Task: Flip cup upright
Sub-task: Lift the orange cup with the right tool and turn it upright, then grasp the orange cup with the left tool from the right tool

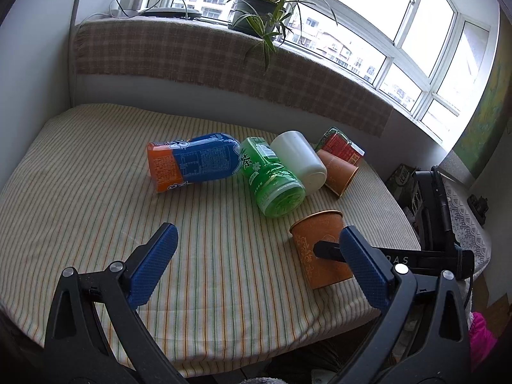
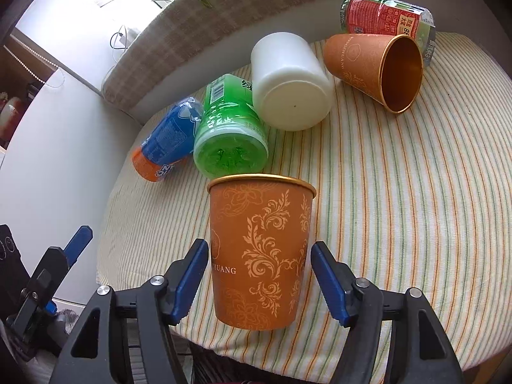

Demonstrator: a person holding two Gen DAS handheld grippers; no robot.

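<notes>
The striped tablecloth covers the table and fills both views, with a plaid cover along the sill behind it at twelve o'clock. Only the left wrist view takes in the potted plant on that sill. Lying on their sides in a cluster near the middle of the cloth are a blue and orange bottle, a green bottle touching it, a white cup just beside the green one, a second orange cup and a red can behind it; the right wrist view alone shows the fallen cup's open gold mouth. The orange paper cup stands upright on the cloth near the table's front edge, at six o'clock from the green bottle. The right gripper frames it, jaws parted with a small gap on each side, released. The left gripper hangs spread wide and empty above bare cloth, the cup at its three o'clock, partly behind its right finger; there one black finger of the right gripper crosses the cup's wall.
</notes>
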